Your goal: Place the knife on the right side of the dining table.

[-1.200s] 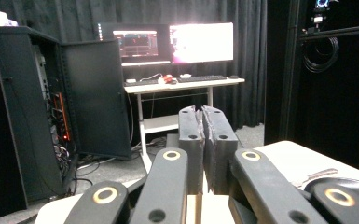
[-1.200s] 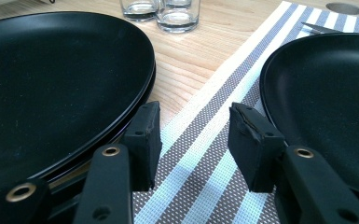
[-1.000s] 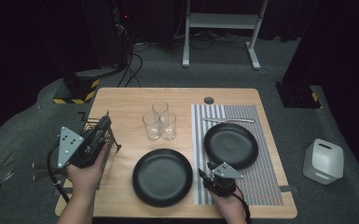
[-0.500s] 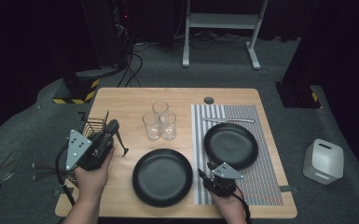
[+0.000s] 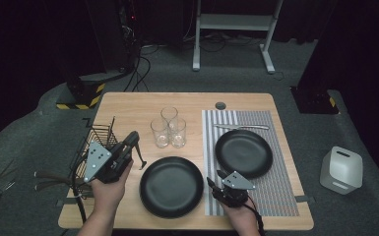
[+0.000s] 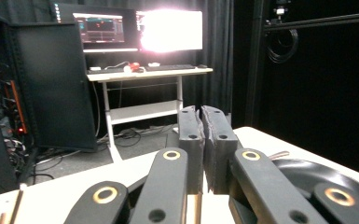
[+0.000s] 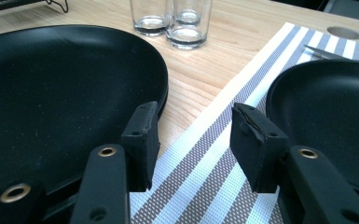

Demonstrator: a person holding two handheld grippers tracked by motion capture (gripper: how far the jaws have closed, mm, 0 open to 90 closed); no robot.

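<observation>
At the far left of the light wooden table (image 5: 128, 103), a black wire dish rack (image 5: 98, 135) is seen standing at the table's edge. Just in front of it, the left gripper (image 5: 134, 137) is held above the tabletop in the person's left hand (image 5: 109, 189), its jaws pointing up and away toward the table's middle. In the left gripper view its two black pads (image 6: 189, 140) are pressed flat together, with nothing caught between them, and the rim of a dark plate (image 6: 321, 175) is seen low at the right.

Three clear drinking glasses (image 5: 168, 129) are grouped near the table's centre, touching or nearly so. In front of them lies a round matte black plate (image 5: 172, 186) on bare wood, near the front edge.

Just right of that plate, the right gripper (image 5: 213, 178) is held low over the left border of a grey-and-white striped placemat (image 5: 270, 191). Its jaws are parted about halfway and hold nothing; in the right gripper view the left pad (image 7: 142, 140) is seen just beside the plate's rim (image 7: 161, 93), the right pad above the mat's stripes.

A second round black plate (image 5: 243, 152) rests on the placemat, and a metal knife (image 5: 241, 127) lies just behind it.
</observation>
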